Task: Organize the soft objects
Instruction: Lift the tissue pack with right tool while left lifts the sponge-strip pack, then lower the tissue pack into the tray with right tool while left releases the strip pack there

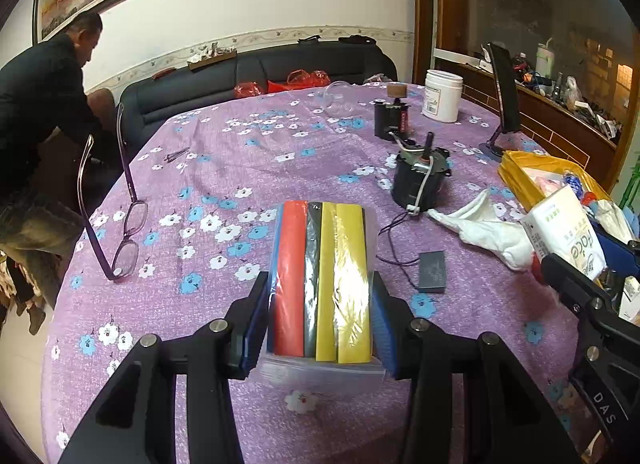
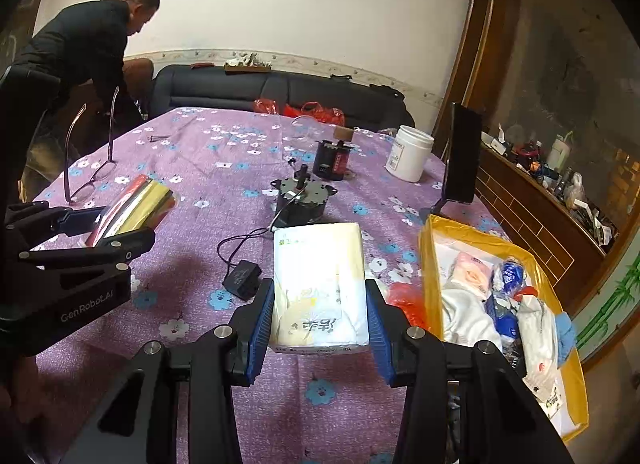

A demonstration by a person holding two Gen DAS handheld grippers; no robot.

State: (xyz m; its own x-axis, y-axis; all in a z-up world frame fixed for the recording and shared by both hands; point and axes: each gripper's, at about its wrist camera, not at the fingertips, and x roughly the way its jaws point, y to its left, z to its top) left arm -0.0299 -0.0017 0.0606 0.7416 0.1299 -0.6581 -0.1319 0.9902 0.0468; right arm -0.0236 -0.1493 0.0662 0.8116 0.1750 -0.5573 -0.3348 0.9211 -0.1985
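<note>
white plastic wrap, creased and soft, covers the tissue pack (image 2: 318,288) clamped between the blue pads of the right gripper (image 2: 320,316); its long axis runs straight ahead along the fingers, and it seems lifted clear of the table, though the view leaves that uncertain. the yellow-lined box (image 2: 428,264), already holding socks and other soft bits, lies just to the right of this pack, so the right hand is the nearer one and a short sideways carry is probably what the next move needs. the left gripper (image 1: 320,324) grips a clear zip bag of coloured foam strips (image 1: 320,280), red, black and yellow, also lengthwise between its pads, well to the left of the box. a white sock (image 1: 484,232) lies loose on the cloth between the two. the surface is a round table under a purple flowered tablecloth (image 2: 208,152), crowded with hard things: a small motor (image 2: 302,200) with its cable, a white jar (image 2: 410,158), glasses (image 1: 128,240). a dark sofa and a person bending stand beyond.
</note>
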